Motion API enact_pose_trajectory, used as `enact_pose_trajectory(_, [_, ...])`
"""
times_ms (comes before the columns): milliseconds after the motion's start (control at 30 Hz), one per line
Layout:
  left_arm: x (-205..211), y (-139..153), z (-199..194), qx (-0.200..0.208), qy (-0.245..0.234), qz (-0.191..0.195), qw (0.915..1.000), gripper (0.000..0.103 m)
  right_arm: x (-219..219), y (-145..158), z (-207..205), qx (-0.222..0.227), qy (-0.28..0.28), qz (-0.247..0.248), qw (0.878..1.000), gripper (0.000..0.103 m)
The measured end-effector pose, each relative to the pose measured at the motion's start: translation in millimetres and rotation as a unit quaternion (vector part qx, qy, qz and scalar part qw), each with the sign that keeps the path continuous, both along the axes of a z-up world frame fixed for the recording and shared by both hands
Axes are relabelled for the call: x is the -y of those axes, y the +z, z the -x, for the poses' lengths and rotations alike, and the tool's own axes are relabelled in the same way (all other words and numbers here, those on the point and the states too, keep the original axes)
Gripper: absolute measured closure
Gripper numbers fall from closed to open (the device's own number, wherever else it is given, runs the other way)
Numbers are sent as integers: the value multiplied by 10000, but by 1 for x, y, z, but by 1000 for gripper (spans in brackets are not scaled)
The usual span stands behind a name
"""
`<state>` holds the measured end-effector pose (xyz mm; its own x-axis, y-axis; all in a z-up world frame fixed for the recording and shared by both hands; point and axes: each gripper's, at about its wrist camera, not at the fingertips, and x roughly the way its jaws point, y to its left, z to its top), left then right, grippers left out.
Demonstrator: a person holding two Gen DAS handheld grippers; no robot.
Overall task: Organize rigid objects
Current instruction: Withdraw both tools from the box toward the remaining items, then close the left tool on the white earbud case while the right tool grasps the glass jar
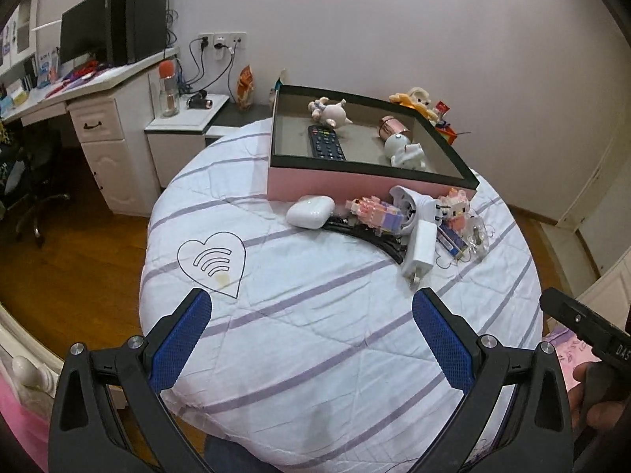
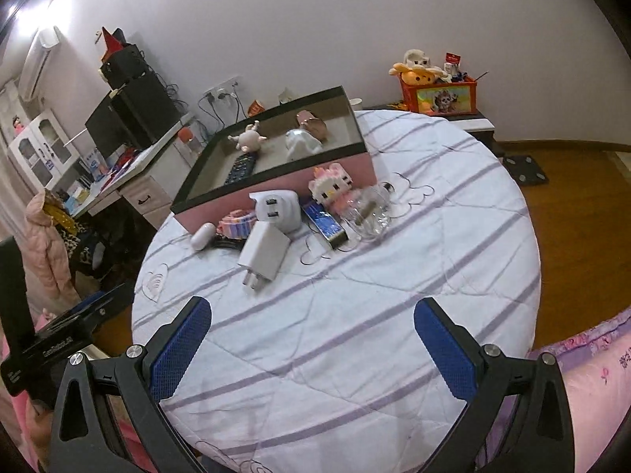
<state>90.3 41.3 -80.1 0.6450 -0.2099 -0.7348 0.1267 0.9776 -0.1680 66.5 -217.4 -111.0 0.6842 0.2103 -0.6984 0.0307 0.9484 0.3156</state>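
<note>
While spread wide and empty, both jaws well short of the white charger [image 2: 263, 251].

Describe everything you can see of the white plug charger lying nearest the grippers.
The white plug charger is a smooth, glossy, plastic-looking block with rounded edges. It lies flat on the striped bedcover, metal prongs pointing toward the camera. Its far end rests against the white round adapter, and in the left wrist view it overlaps the black curved piece. It is outside the pink box, ungripped.
</note>
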Motion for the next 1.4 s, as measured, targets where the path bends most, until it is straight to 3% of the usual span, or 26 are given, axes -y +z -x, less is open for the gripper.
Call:
enact_pose_trajectory(300, [5,-7,-13,25,23,-243,9997,0,3,0,-3,-6,-30,71,10000,0])
enact_pose_trajectory(700, [11,-35,-83,-161,12,-301,9994,0,16,-14,-38,-223,-166,292,9992,0])
enact_pose_trajectory(1033, [22,-50,-116,-216,-66,-408,9989,0,18,-25,-76,-347,-173,542,9978,0])
enact_pose_trajectory(1400, [25,-73,-147,-421,-121,-516,9977,0,22,-42,-112,-552,-206,721,9957,12])
